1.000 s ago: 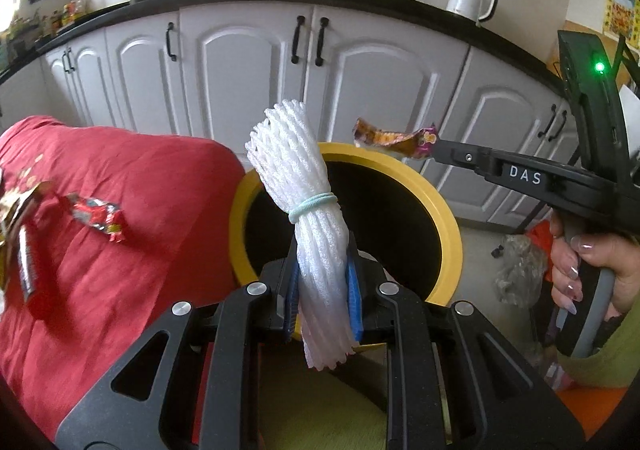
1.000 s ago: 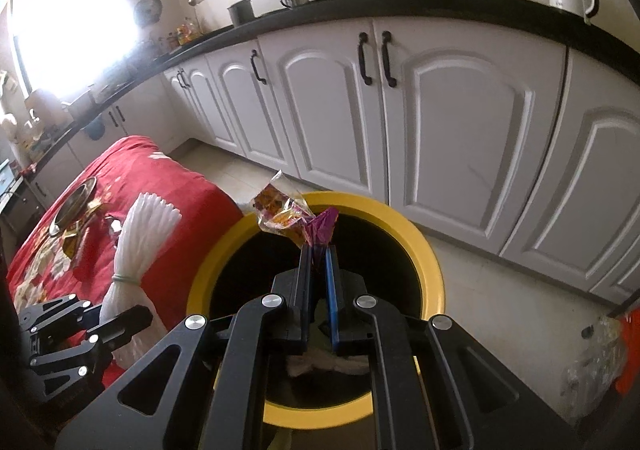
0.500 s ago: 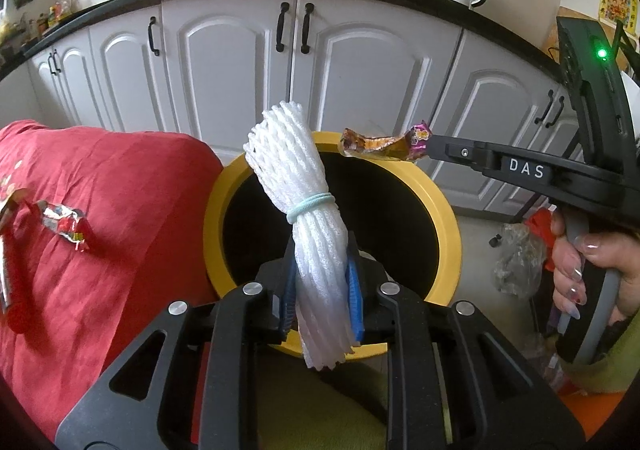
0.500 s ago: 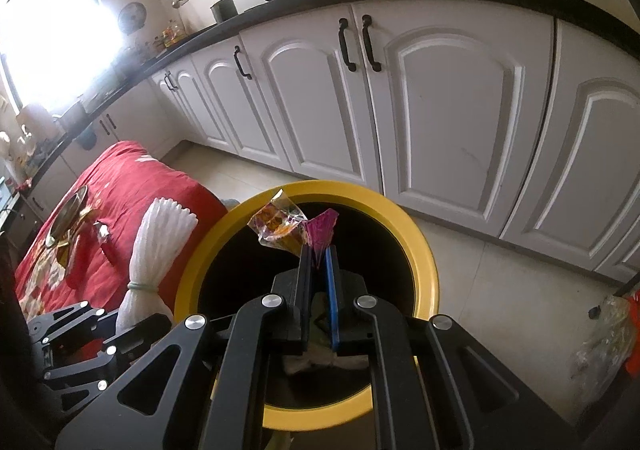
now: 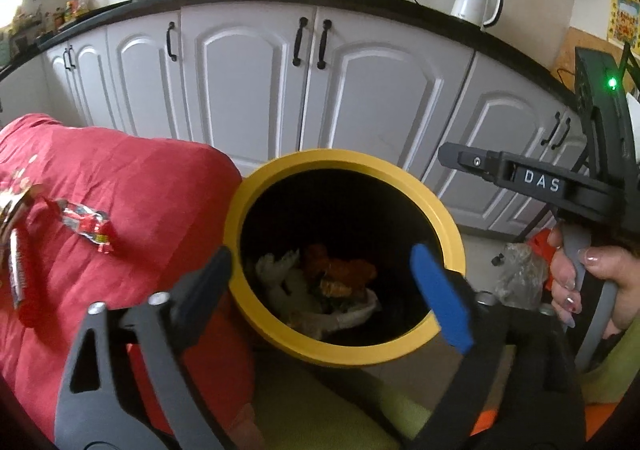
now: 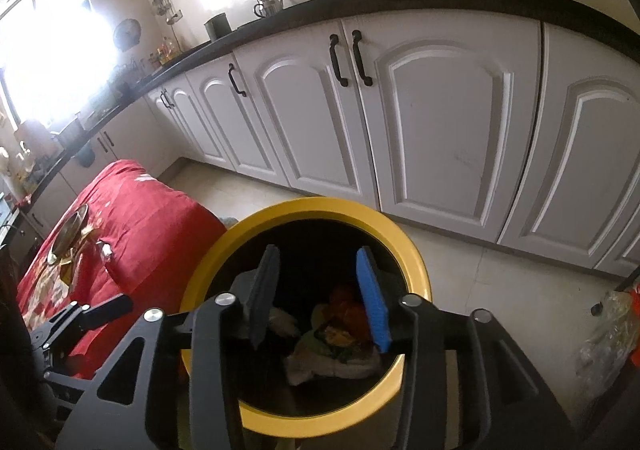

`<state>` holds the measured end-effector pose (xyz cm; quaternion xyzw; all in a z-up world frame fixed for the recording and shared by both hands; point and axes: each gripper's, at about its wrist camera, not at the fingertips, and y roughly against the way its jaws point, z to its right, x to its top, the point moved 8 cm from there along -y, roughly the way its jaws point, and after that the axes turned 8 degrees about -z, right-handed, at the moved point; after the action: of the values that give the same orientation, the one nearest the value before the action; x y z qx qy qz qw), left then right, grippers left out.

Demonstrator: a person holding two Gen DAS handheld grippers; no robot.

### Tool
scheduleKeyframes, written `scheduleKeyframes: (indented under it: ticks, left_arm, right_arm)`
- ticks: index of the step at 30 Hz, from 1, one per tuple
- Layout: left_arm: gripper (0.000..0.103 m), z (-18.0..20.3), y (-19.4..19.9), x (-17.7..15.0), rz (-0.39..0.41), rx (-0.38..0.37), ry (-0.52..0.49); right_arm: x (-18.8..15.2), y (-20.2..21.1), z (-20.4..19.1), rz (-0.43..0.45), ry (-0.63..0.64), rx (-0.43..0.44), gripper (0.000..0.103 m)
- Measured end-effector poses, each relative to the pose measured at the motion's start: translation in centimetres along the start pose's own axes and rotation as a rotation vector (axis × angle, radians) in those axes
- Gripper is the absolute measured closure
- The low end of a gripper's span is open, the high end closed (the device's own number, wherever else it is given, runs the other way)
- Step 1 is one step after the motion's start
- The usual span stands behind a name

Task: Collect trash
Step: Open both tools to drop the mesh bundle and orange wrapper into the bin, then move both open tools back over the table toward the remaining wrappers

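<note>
Left wrist view: the left tongs (image 5: 320,282) hang wide apart and empty over the yellow-rimmed bin (image 5: 256,185), their jaws having just been opening with nothing now between them. The collected trash (image 5: 320,290) (pale scraps and orange wrappers) lies at the bottom of the bin. A red candy wrapper (image 5: 86,223) waits on the red cloth (image 5: 152,209) draped over the tabletop, just left of the bin, with more foil pieces (image 5: 14,209) at the cloth's far left edge. The right tongs (image 5: 460,159) reach in from the right above the bin's far rim, held by a hand (image 5: 588,282); from this side their gap cannot be judged.

Right wrist view: the right tongs (image 6: 320,290) stand partly open and empty over the bin (image 6: 416,262), their jaws having just been opening too, with the trash heap (image 6: 340,334) visible below between the fingers. The left tongs (image 6: 116,306) show at lower left beside the red cloth (image 6: 160,234), where a metal plate (image 6: 68,234) and small scraps sit.

The likely risks from here: the bin stands pressed against the hanging cloth, so a swing back toward the wrappers may nudge the rim or drag the fabric; thin foil may slip from the pads or snag the cloth when pinched.
</note>
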<state>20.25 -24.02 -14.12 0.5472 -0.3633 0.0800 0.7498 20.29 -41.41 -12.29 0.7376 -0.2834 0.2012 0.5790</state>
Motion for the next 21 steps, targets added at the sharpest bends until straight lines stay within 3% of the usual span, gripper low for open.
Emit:
scheduleKeyframes:
  ticks: [2,7,21]
  left_arm:
    - [0.011,-0.4,0.5,0.1,0.013,0.006,0.009]
    - [0.011,-1.5,1.5,0.1,0.033,0.023,0.047]
    - [0.011,-4.8,4.8,0.1,0.101,0.079,0.127]
  right_arm:
    - [0.1,0.1,-0.1,0.004,0.005,0.001,0.059]
    - [0.1,0.4,-0.7,0.012,0.012,0.004,0.053]
    - [0.4,1.8,-4.3,0.038,0.085,0.034,0.048]
